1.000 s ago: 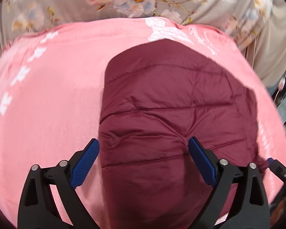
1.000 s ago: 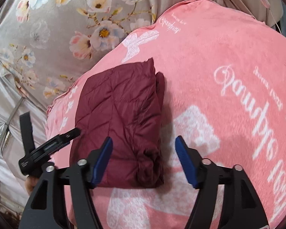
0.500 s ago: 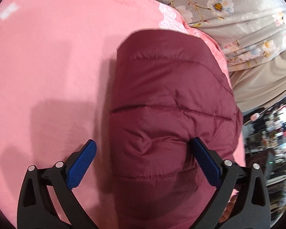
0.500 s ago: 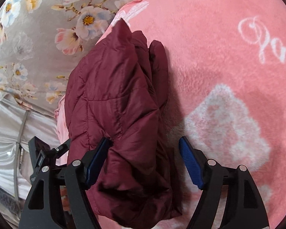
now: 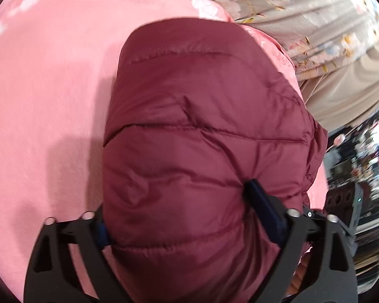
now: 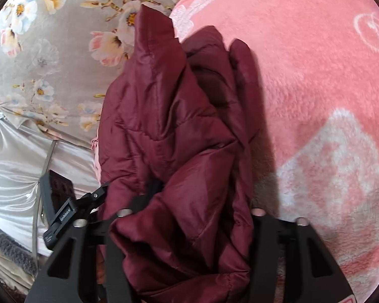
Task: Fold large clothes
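both grippers are closing on the folded maroon puffer jacket (image 5: 202,151), mid-frame on the pink blanket (image 5: 50,101): left gripper (image 5: 179,217) wide around it, right gripper (image 6: 189,217) narrower (pads buried in fabric). slick padded layers could slip and unfold.

A maroon quilted jacket (image 5: 202,131) is lying on a pink blanket (image 6: 315,80) showing white prints. Beside it, grey bedding (image 6: 50,58) is displaying pastel flowers.
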`<act>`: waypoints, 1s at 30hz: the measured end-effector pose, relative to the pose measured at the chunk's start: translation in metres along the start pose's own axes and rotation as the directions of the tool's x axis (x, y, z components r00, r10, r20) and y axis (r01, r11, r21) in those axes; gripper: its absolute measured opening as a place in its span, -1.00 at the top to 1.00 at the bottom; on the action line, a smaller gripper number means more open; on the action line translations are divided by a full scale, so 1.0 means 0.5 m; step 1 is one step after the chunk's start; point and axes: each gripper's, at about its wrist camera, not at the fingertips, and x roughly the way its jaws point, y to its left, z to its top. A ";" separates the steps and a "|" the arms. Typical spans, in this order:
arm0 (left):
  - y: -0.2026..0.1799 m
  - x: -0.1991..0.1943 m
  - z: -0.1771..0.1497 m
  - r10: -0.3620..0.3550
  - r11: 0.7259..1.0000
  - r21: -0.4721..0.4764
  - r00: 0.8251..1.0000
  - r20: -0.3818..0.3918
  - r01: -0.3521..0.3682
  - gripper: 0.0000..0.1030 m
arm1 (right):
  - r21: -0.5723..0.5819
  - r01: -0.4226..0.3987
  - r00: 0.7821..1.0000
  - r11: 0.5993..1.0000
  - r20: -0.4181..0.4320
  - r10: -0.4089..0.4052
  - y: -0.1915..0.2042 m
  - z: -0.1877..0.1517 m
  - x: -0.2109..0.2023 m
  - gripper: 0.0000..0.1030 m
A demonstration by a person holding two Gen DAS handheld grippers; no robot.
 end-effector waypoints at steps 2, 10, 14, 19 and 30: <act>-0.018 -0.017 0.001 0.024 0.999 0.045 0.999 0.022 -0.025 -0.29 | -0.027 0.005 1.000 1.000 0.025 -0.004 0.019 -0.002 -0.012 0.54; -0.121 -0.114 0.004 0.037 0.970 0.231 0.989 0.145 -0.070 0.27 | -0.154 0.043 0.986 0.987 0.167 -0.017 0.113 -0.010 -0.086 0.64; -0.174 -0.177 0.009 0.007 0.947 0.312 0.973 0.229 -0.080 0.28 | -0.224 0.060 0.963 0.973 0.269 0.003 0.170 -0.005 -0.149 0.64; -0.239 -0.255 0.024 -0.049 0.916 0.392 0.941 0.333 -0.091 0.28 | -0.302 0.088 0.927 0.949 0.373 0.033 0.244 0.002 -0.219 0.64; -0.321 -0.396 0.031 -0.141 0.856 0.494 0.852 0.504 -0.150 0.28 | -0.409 0.123 0.861 0.904 0.496 0.107 0.343 0.018 -0.316 0.64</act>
